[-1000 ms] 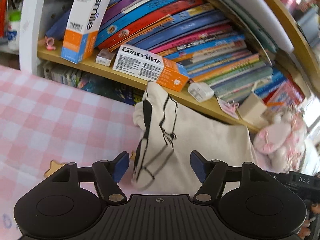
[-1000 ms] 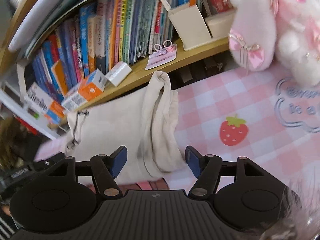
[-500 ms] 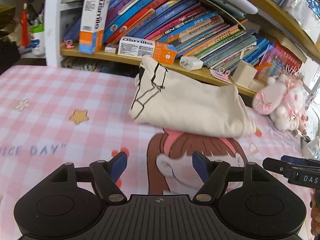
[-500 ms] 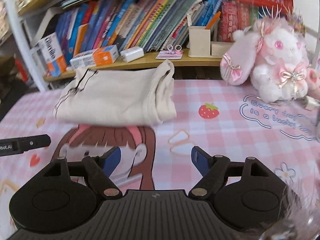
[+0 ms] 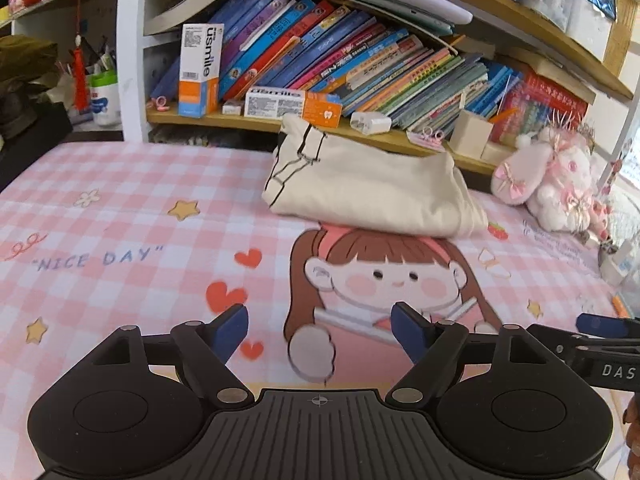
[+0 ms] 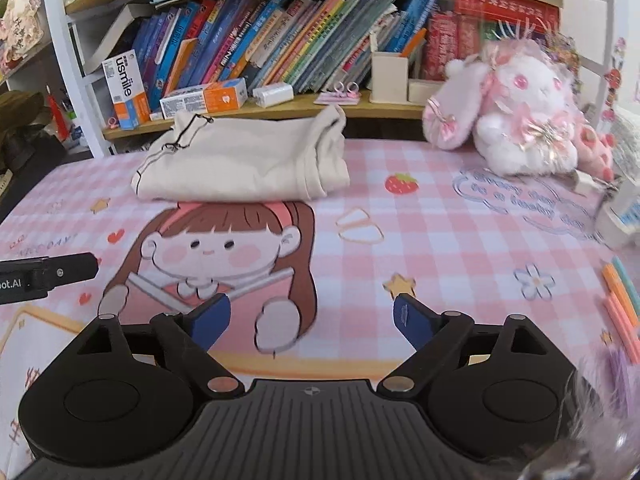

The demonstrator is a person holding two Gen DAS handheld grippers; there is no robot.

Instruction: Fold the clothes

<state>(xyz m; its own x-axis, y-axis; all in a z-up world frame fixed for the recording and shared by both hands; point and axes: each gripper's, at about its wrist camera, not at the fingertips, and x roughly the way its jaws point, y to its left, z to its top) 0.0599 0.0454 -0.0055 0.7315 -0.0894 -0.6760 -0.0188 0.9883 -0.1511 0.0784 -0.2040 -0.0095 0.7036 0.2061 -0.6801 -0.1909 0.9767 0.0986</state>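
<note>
From our left gripper (image 5: 319, 330) the folded cream garment (image 5: 372, 192) lies at about twelve o'clock, a shade toward one, well apart across the mat. Its long axis runs side to side along the bookshelf (image 5: 248, 120) edge, the end with black trim to the left and the bunched, rolled end to the right. Our jaws here are opening, with only the printed mat showing between them.

From our right gripper (image 6: 311, 318) the same garment (image 6: 244, 160) sits at about eleven o'clock, again well apart, with its thicker folded end nearer this side. These jaws are opening too, wider than the left, and nothing is between them. We judge neither hand clearly nearer; the bundle lies roughly between the two lines of sight, so each hand would reach one end.

The garment looks fully folded and set at the far edge, touching or just beside the shelf front, so we judge this piece done.

The surface is a pink checked mat (image 5: 120, 208) with a cartoon girl printed in the middle, smooth and flat. At two o'clock from the right gripper a pink plush rabbit (image 6: 516, 120) sits against the shelf, and coloured pens (image 6: 620, 304) lie at three o'clock.
</note>
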